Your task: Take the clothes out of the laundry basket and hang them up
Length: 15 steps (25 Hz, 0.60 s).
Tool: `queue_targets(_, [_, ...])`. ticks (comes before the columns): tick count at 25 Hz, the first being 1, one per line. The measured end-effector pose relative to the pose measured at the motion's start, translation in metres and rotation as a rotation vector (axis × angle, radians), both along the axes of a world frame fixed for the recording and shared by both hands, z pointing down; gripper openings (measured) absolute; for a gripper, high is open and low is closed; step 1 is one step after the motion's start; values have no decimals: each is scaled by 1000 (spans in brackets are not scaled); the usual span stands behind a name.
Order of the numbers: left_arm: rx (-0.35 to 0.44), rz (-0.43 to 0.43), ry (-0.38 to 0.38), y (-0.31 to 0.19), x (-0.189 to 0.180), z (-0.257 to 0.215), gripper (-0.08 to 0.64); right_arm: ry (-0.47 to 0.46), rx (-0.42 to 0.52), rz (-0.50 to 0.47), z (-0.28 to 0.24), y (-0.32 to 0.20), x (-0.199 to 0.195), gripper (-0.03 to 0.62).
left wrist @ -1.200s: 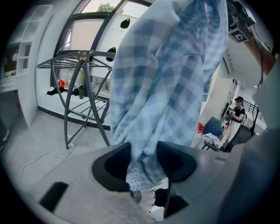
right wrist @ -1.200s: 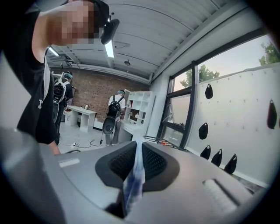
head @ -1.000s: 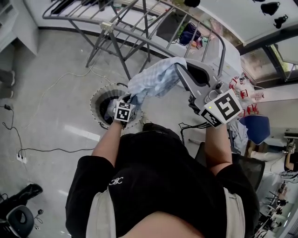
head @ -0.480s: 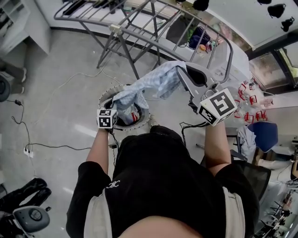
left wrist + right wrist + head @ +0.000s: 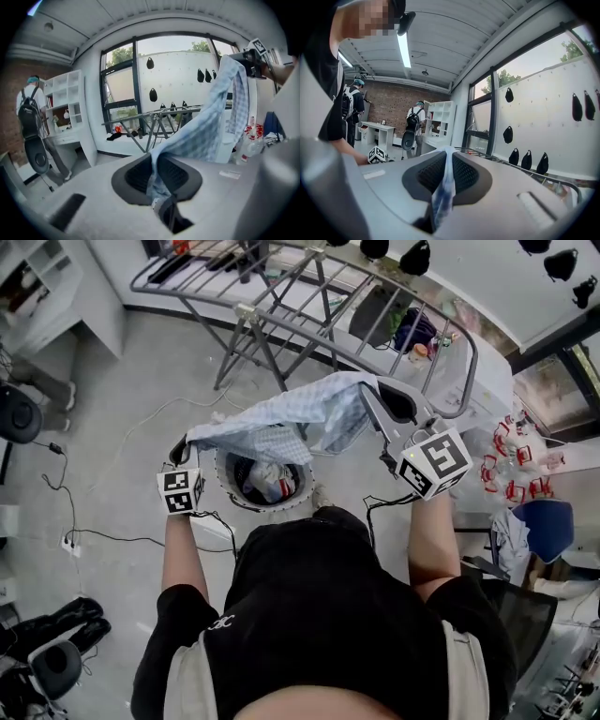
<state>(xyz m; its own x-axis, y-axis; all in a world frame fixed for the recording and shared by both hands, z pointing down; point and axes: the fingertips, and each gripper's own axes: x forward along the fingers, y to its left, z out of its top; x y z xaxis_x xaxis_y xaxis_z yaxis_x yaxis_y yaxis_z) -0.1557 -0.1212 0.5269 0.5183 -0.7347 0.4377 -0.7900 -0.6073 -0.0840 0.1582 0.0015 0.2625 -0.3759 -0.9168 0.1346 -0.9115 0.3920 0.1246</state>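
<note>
A long ceiling light (image 5: 404, 47) is glowing against the white panelled ceiling (image 5: 454, 42). Daylight is coming through tall black-framed windows (image 5: 121, 89). A brick wall (image 5: 391, 110) is closing the far end, behind a white desk (image 5: 377, 127) and white shelving unit (image 5: 63, 105). Cables (image 5: 122, 541) are trailing across the glossy grey floor (image 5: 103, 381).

The left gripper (image 5: 178, 454) has swung outward, spreading the shirt (image 5: 281, 418).
</note>
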Motion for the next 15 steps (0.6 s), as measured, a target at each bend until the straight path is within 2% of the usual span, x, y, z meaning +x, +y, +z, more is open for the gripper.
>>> queue_targets(8, [239, 29, -70, -12, 3, -106, 44, -41, 38, 105, -2, 17, 35, 41])
queue_targets(15, [340, 80, -2, -9, 39, -170, 44, -65, 61, 219, -2, 47, 81, 42])
